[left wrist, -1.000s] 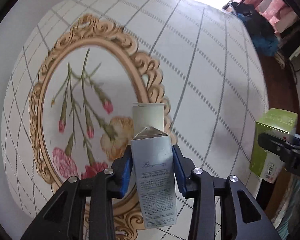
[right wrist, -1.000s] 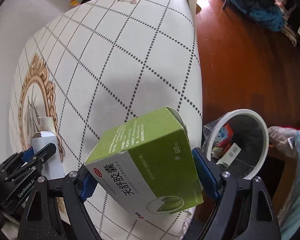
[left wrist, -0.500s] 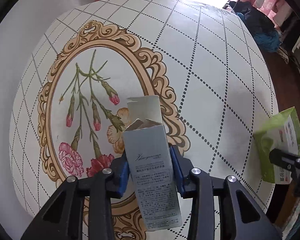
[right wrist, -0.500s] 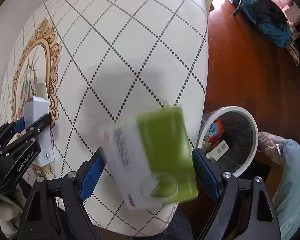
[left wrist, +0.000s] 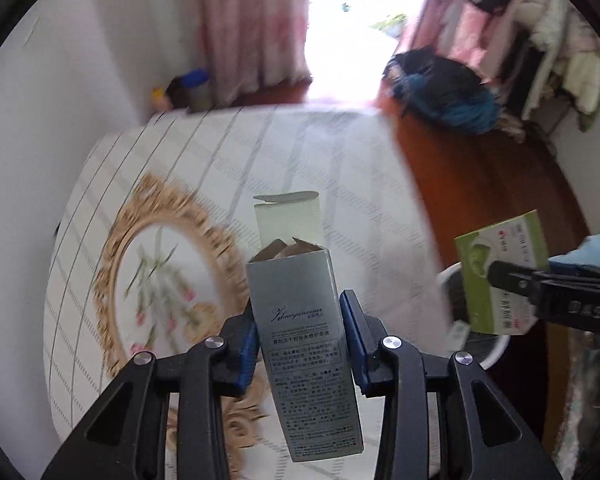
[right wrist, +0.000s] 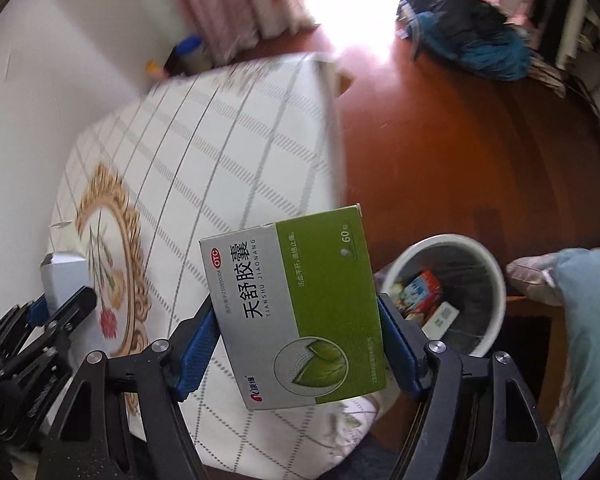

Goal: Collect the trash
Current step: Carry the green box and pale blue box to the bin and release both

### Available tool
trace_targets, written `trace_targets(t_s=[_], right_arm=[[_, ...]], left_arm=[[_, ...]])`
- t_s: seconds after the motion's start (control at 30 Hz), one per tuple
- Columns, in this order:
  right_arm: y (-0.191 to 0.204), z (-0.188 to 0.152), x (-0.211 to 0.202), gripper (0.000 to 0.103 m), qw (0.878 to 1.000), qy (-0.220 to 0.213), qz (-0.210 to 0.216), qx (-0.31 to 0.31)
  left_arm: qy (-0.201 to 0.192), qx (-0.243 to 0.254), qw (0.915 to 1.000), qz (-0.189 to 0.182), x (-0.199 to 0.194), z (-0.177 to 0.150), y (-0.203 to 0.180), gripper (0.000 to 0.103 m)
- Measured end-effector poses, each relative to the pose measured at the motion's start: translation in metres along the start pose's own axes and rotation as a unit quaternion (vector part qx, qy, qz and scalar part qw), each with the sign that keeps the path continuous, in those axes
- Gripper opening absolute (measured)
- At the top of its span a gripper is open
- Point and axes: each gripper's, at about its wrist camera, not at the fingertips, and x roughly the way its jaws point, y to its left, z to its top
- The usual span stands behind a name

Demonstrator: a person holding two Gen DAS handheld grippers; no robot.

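Both cartons lifted: left gripper (left wrist: pixel 300 344) clamps the silver box (left wrist: pixel 304 344), right gripper (right wrist: pixel 296 344), jaws just narrowed, pinches the green medicine box (right wrist: pixel 300 304). Part-filled white bin (right wrist: pixel 496 292) waits at three o'clock; both drops remain.

Your way down into the bin (right wrist: pixel 496 280) is open at the mouth, though packets (right wrist: pixel 420 292) already lie inside. The bed (right wrist: pixel 228 152) edge crowds its left side and a blue sleeve (right wrist: pixel 588 320) its right. Beyond, the floor (right wrist: pixel 460 160) lies bare up to the clothes heap (right wrist: pixel 468 36).
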Motion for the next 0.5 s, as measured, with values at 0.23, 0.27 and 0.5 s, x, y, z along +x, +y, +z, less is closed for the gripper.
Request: trace_targets(t_s=[0.23,0.27,0.5], right_arm=[[-0.099,-0.005,-0.059,0.076,0.996,-0.056,-0.028,0.07],[-0.113,-0.007,-0.062,0.076,0.995,-0.058,-0.033,0.078],[-0.219,-0.036,-0.043,0.076,0.985,-0.037,-0.066,0.154]], left_arm=[[-0.014,0.046,0.9952,-0.085,-0.004,0.046,-0.075,0.034],[-0.007,0.054,0.9933,-0.102,0.002,0.051,-0.091,0.034],[0.076,0.084,0.973,-0.201,0.079,0.068,-0.175,0.034]])
